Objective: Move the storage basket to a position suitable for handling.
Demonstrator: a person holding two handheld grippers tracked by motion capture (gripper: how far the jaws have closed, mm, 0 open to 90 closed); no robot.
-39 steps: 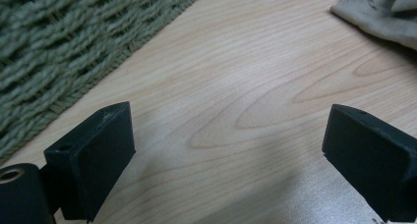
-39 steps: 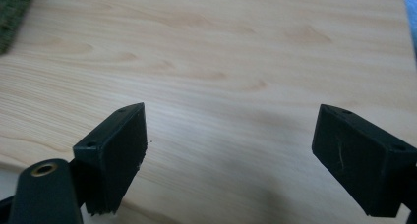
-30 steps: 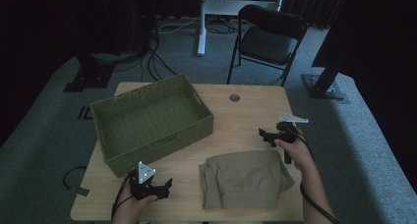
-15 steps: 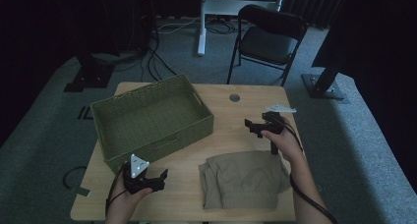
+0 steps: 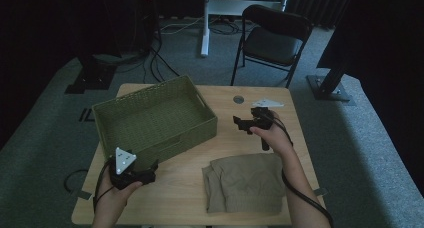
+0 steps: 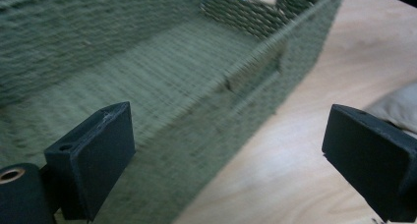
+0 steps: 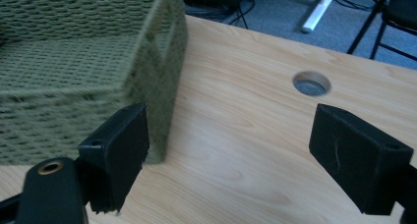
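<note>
On the wooden table [image 5: 200,203] near my edge lies a folded khaki garment [image 5: 245,182], soft and creased. Beside it to the left stands a green woven basket [image 5: 152,119]. My left gripper [image 5: 150,169] and right gripper [image 5: 239,122] both gape wide, holding nothing.
</note>
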